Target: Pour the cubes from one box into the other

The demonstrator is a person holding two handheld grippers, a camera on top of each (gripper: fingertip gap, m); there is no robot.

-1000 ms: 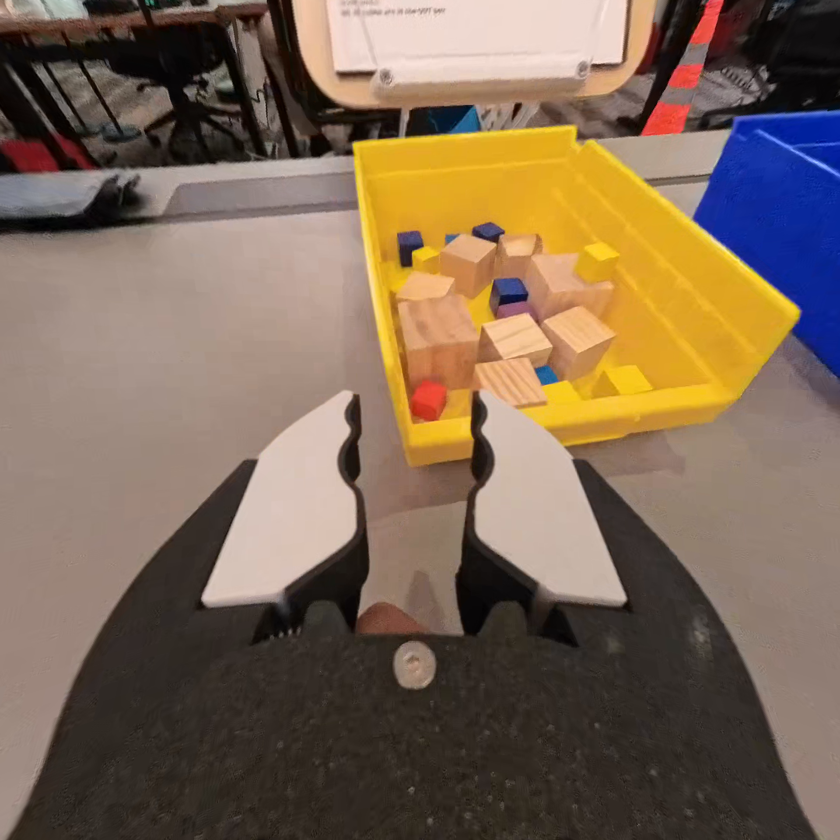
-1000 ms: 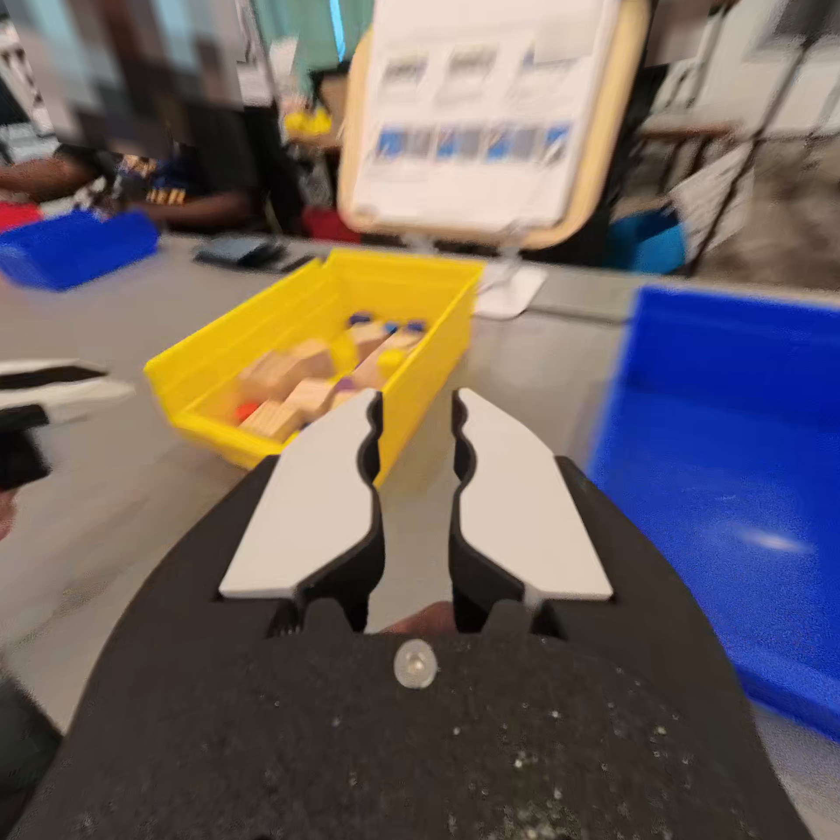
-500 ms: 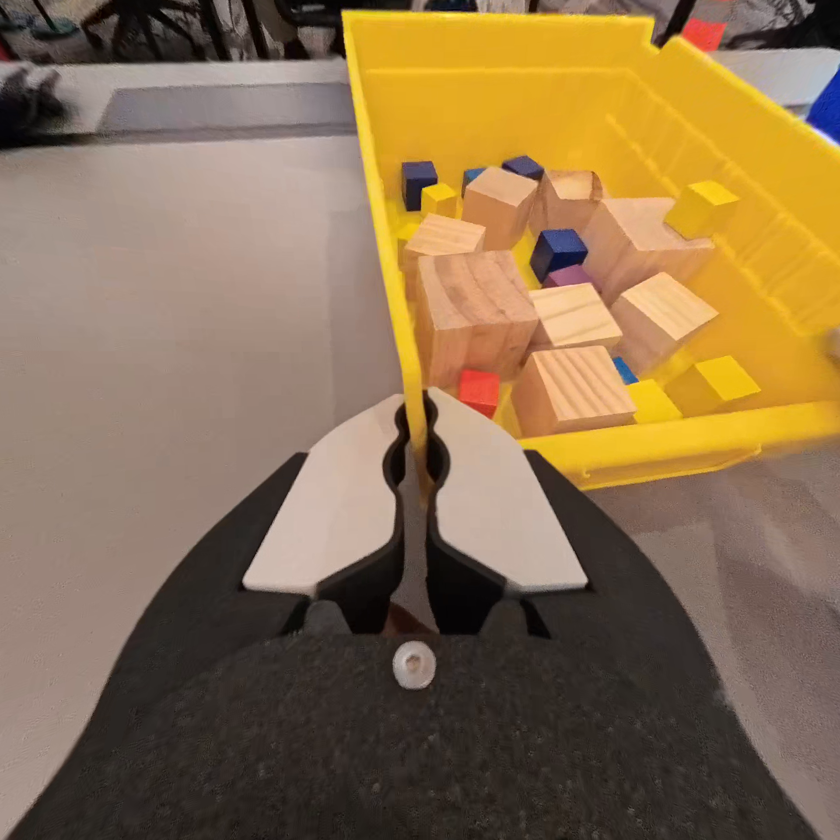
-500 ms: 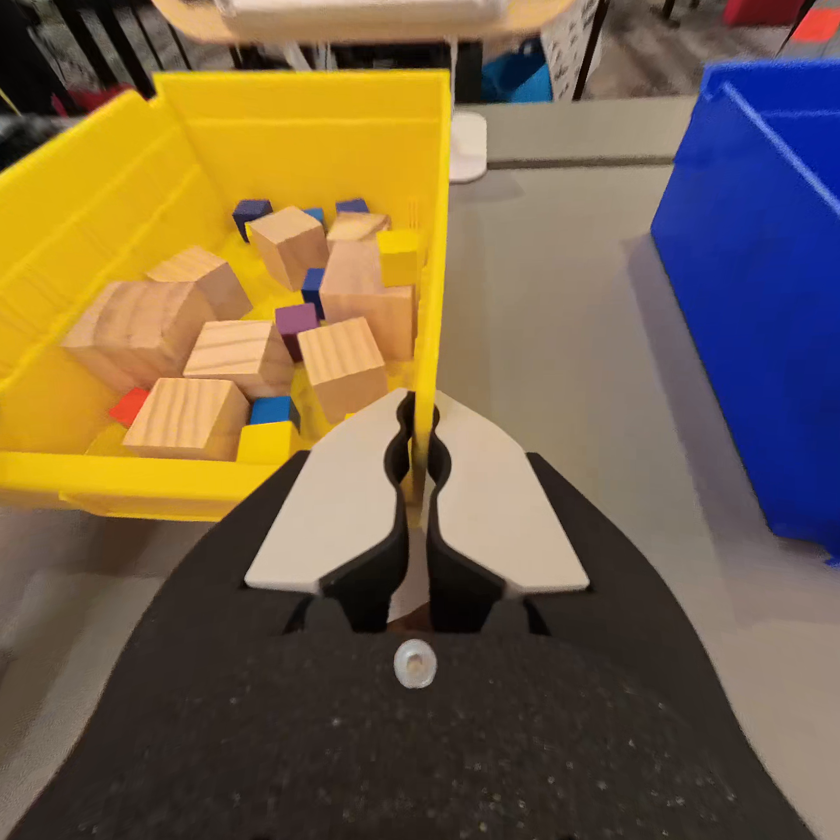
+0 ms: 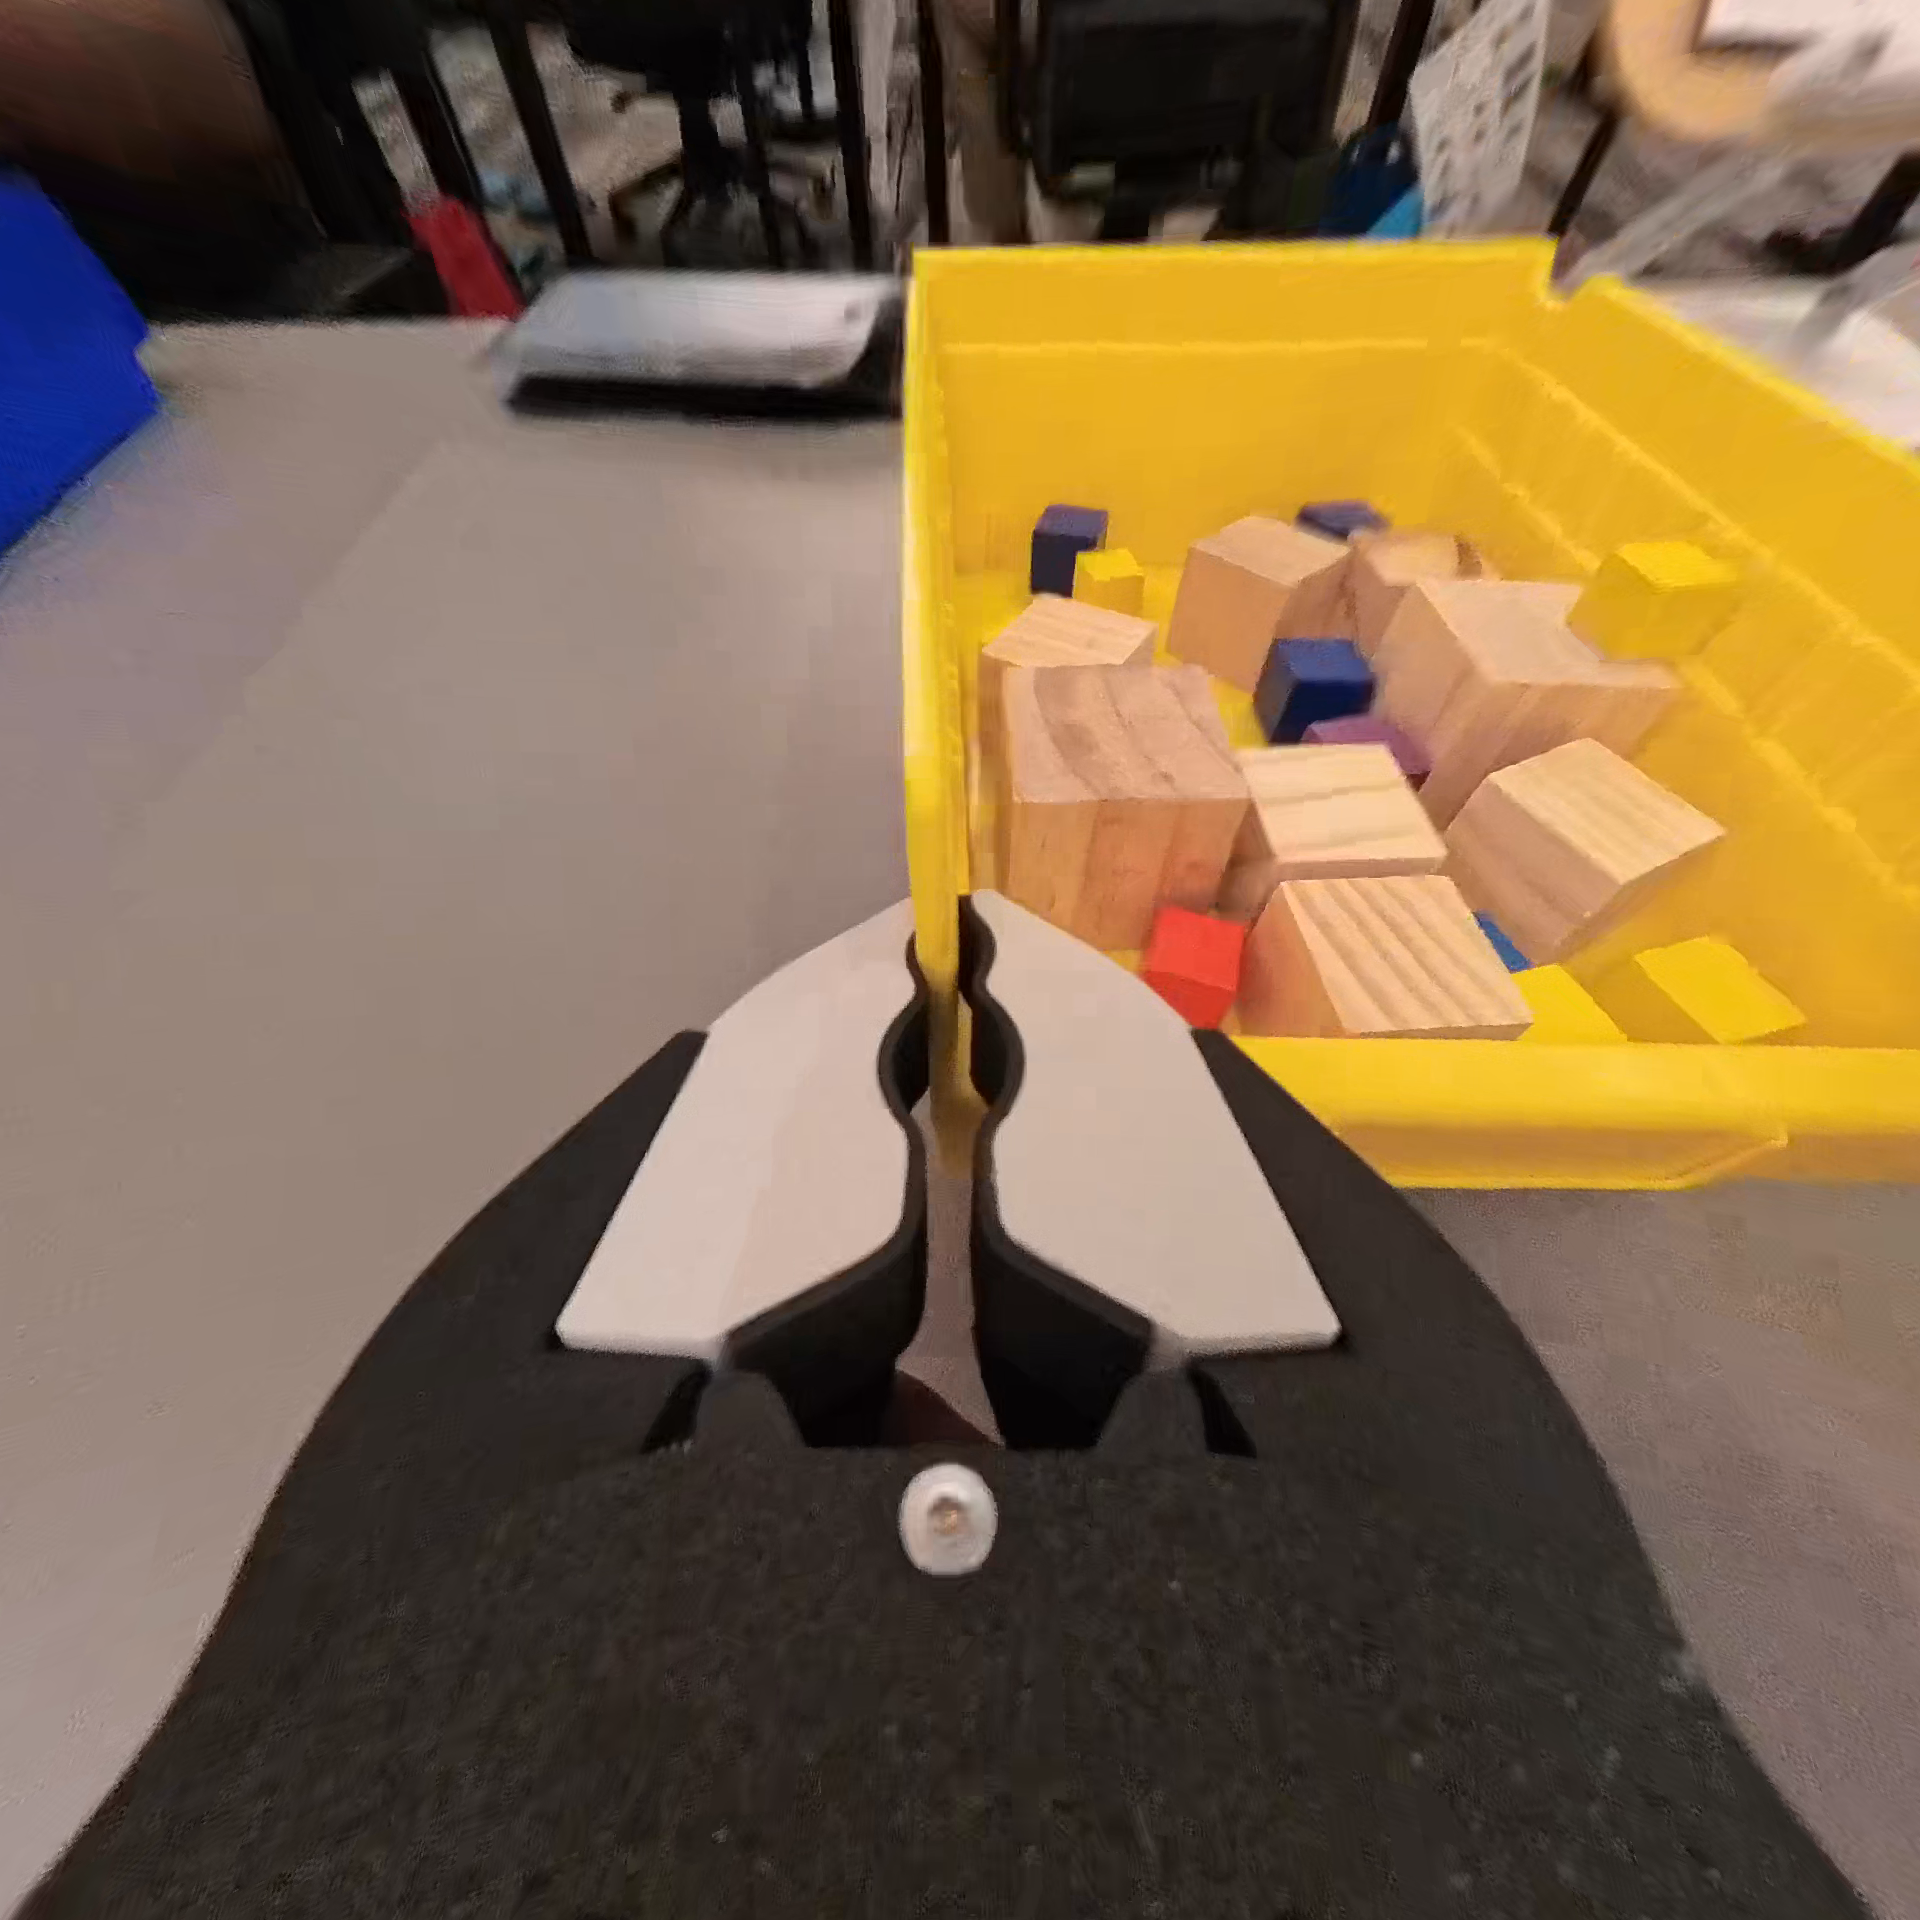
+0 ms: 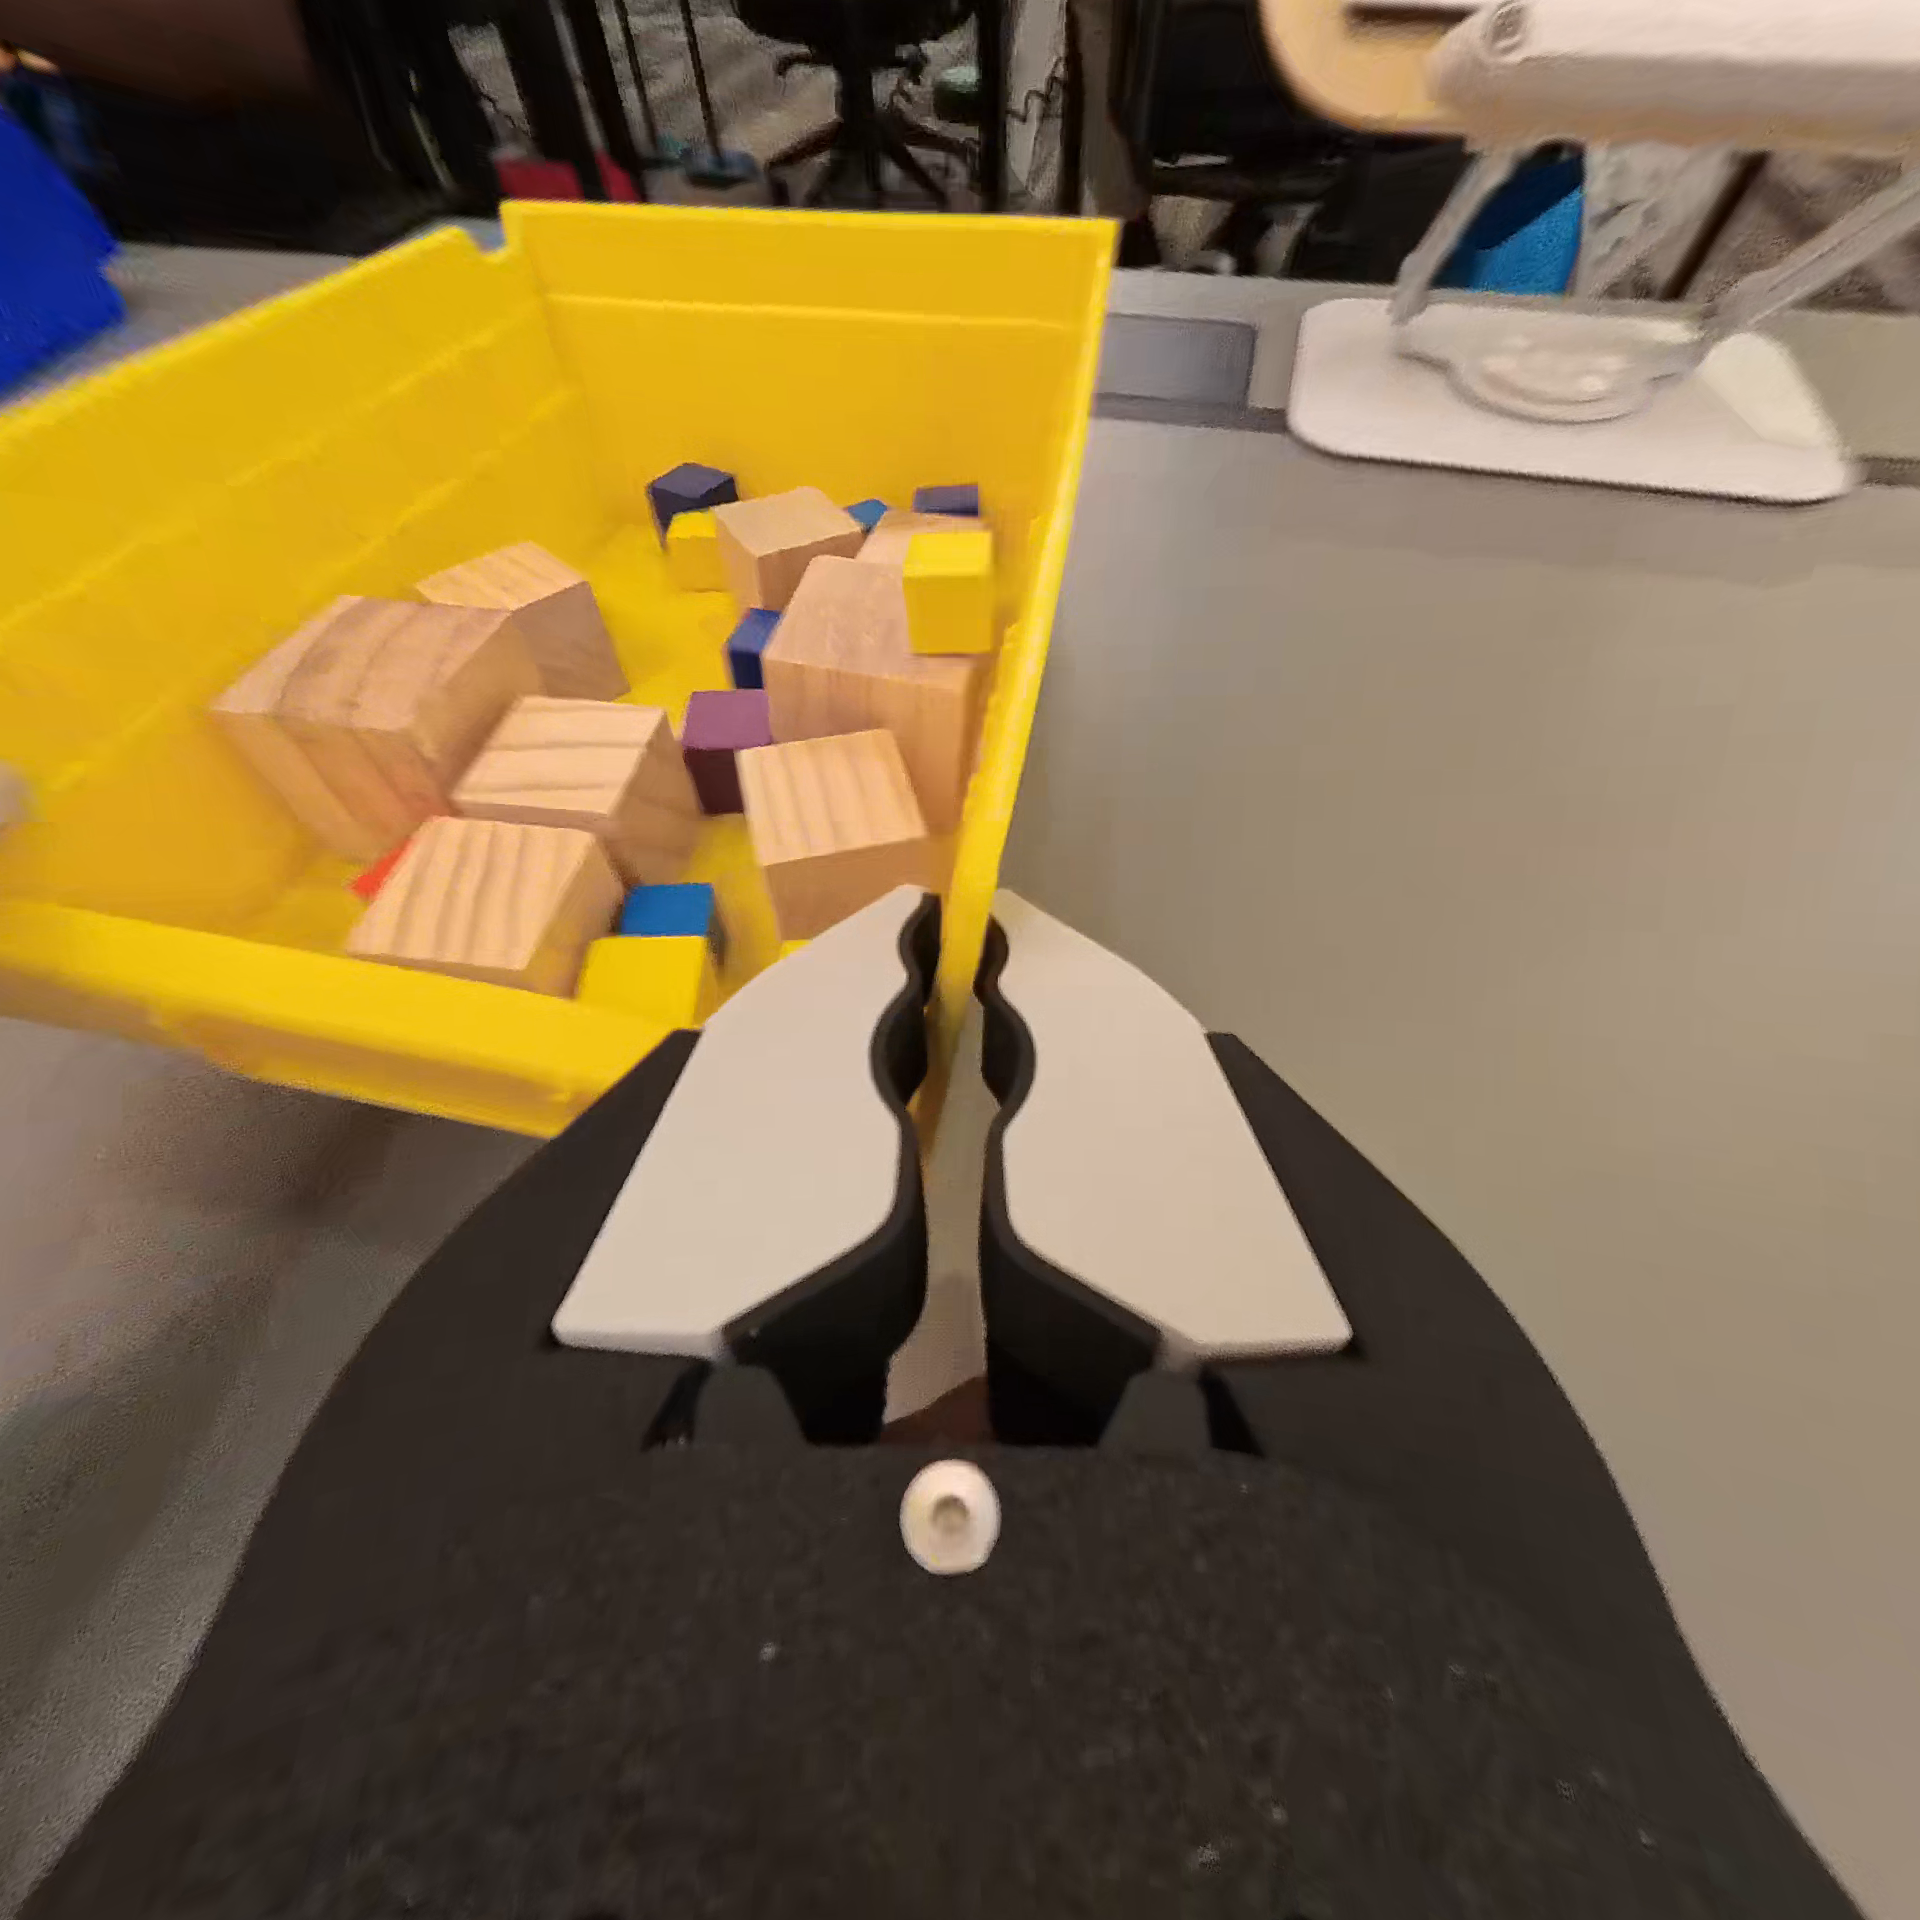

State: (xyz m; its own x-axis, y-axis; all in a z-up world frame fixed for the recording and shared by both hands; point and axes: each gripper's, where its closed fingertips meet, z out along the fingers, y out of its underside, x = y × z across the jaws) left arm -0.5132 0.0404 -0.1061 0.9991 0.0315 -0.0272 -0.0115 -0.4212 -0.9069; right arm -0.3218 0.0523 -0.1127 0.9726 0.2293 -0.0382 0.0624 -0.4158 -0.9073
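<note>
A yellow box (image 5: 1226, 374) holds several wooden cubes (image 5: 1122, 769) and small coloured cubes. My left gripper (image 5: 943, 925) is shut on the box's left wall near its front corner. My right gripper (image 6: 961, 914) is shut on the right wall of the same yellow box (image 6: 810, 343), with the wooden cubes (image 6: 831, 821) just left of it. The box appears lifted a little off the grey table (image 6: 1455, 831), with a shadow under its front edge. The large blue box from the earlier frames is out of view.
A blue bin (image 5: 52, 364) sits at the far left of the table and shows in the right wrist view (image 6: 42, 270) too. A dark flat object (image 5: 707, 343) lies behind the yellow box. A white stand base (image 6: 1558, 405) holds a board at the back right.
Both grippers went from open in front of the yellow box to shut on its side walls. Since then the box has been raised and turned, and the large blue box has left view.
</note>
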